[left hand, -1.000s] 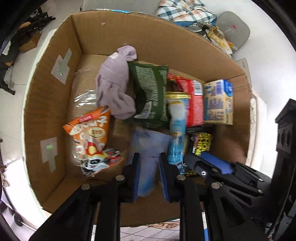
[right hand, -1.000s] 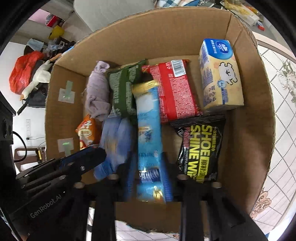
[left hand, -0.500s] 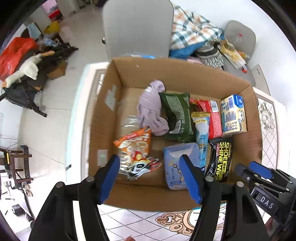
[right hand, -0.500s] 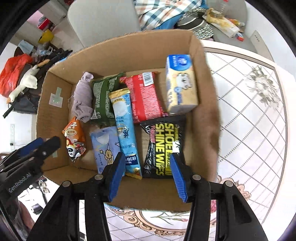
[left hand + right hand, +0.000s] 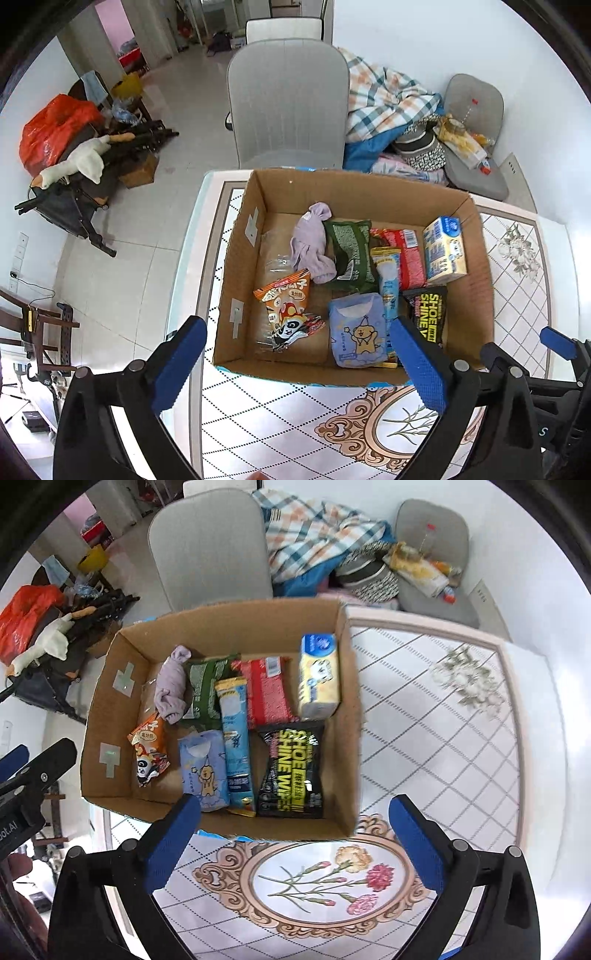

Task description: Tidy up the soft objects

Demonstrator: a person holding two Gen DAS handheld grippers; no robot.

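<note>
An open cardboard box (image 5: 236,280) (image 5: 351,701) stands on the tiled table. Inside lie a lilac cloth (image 5: 310,247) (image 5: 170,686), a green pack (image 5: 349,251), a long blue pack (image 5: 388,280) (image 5: 234,738), a red pack (image 5: 408,258), a yellow tissue pack (image 5: 443,251) (image 5: 319,679), a black shoe-wipes pack (image 5: 291,771), a light-blue pack (image 5: 356,336) (image 5: 203,768) and an orange snack bag (image 5: 288,306) (image 5: 147,749). My left gripper (image 5: 295,358) is open and empty, above the box's near edge. My right gripper (image 5: 295,838) is open and empty, also back from the box.
A grey chair (image 5: 288,107) stands behind the table, and a second chair (image 5: 476,129) holds clutter and a plaid blanket (image 5: 384,99). A red bag (image 5: 51,129) and dark gear lie on the floor at left. The table (image 5: 443,738) extends right of the box.
Both grippers have opened, letting go of the light-blue pack and the long blue pack inside the box, and have pulled up and back out of the box.
</note>
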